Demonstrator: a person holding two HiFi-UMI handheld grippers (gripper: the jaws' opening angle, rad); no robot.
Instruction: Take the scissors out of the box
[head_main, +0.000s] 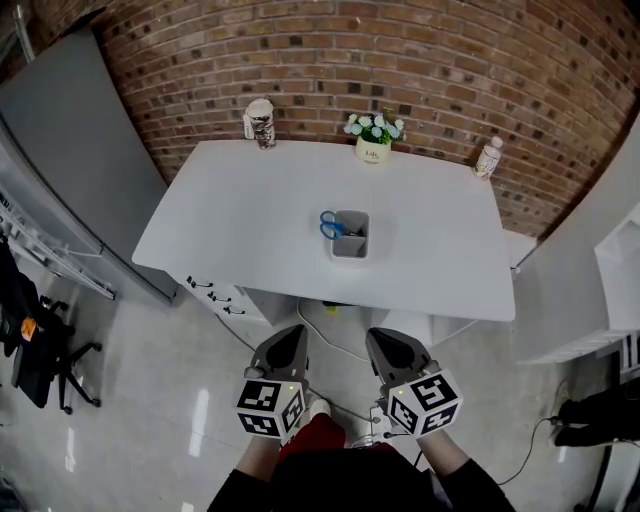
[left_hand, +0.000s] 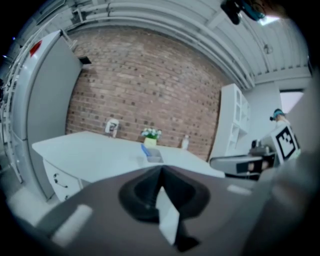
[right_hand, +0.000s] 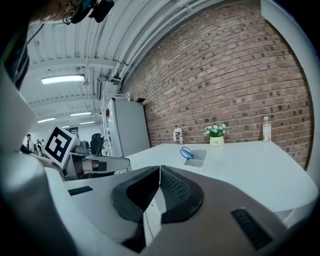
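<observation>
**Scissors in the box, both tools short of the table**

The blue-handled scissors (head_main: 330, 226) stand in the small grey open-topped box (head_main: 351, 251) near the middle of the white table (head_main: 240, 220); beyond the box, along the brick wall (head_main: 330, 60), stand a patterned can (head_main: 260, 123), a potted flower (head_main: 373, 136) and a clear bottle (head_main: 488, 157), all well apart from it; the table's near edge lies between box and tools; the left tool (head_main: 297, 330) and right tool (head_main: 379, 336) sit side by side over the floor, aimed at the box, jaws pressed together, empty.
</observation>
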